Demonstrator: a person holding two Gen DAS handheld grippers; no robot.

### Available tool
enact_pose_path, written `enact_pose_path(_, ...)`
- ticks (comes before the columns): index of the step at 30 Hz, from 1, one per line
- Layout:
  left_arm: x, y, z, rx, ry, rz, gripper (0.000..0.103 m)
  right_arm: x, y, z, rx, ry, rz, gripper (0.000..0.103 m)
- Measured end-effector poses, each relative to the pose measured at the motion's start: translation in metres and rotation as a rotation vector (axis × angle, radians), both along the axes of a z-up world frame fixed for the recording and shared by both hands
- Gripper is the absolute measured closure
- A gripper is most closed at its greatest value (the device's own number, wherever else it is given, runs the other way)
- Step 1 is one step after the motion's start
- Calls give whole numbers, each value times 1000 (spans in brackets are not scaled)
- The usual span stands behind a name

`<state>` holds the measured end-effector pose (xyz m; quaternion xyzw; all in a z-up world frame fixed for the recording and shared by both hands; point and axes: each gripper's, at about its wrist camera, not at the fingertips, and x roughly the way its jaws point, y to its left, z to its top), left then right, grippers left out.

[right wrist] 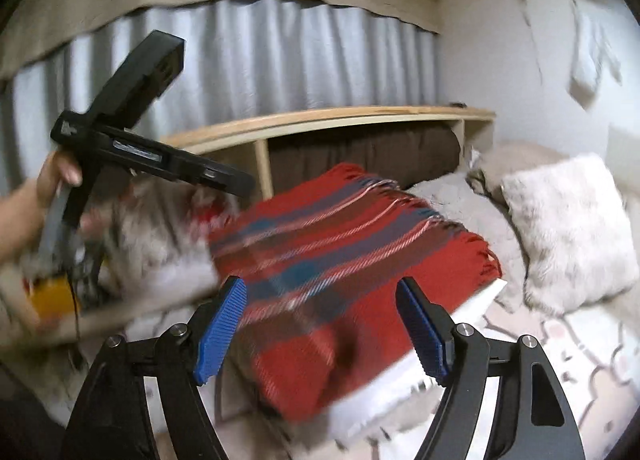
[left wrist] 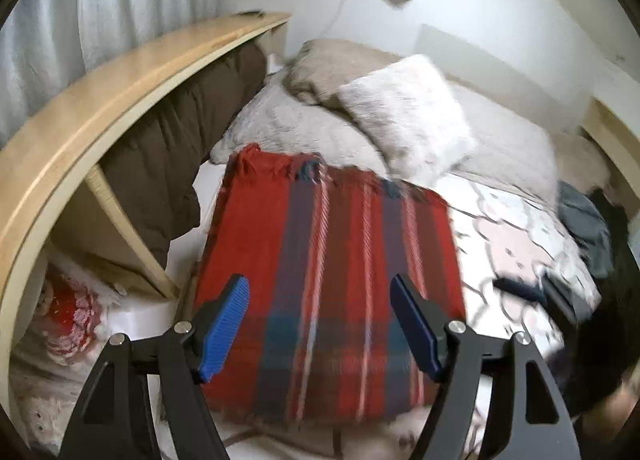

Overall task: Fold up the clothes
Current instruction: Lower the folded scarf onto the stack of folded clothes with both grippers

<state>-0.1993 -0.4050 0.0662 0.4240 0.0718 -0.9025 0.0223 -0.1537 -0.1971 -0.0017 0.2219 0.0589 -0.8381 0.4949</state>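
Left wrist view: folded red plaid blanket [left wrist: 328, 260] lies flat on the bed [left wrist: 520, 244], both the left gripper [left wrist: 320, 330] and right gripper [right wrist: 322, 330] agape above it, apparently clearing the finished fold.

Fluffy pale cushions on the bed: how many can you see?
1. A fluffy pale cushion lies propped on the grey-beige bedding at the head of the bed, just beyond the folded red plaid blanket. More may be hidden under the bedding.
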Motion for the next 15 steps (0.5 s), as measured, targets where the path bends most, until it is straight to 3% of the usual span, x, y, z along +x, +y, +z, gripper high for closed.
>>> enact_pose_path(4, -51, -6, -27, 52, -76, 86, 30, -31, -20, -18, 9, -109, 46, 26)
enact_pose_path(10, -86, -9, -54, 30, -137, 157, 30, -53, -28, -61, 141, -130, 40, 26)
enact_pose_path(15, -99, -21, -64, 5, -181, 198, 30, -40, -19, -47, 94, -147, 61, 26)
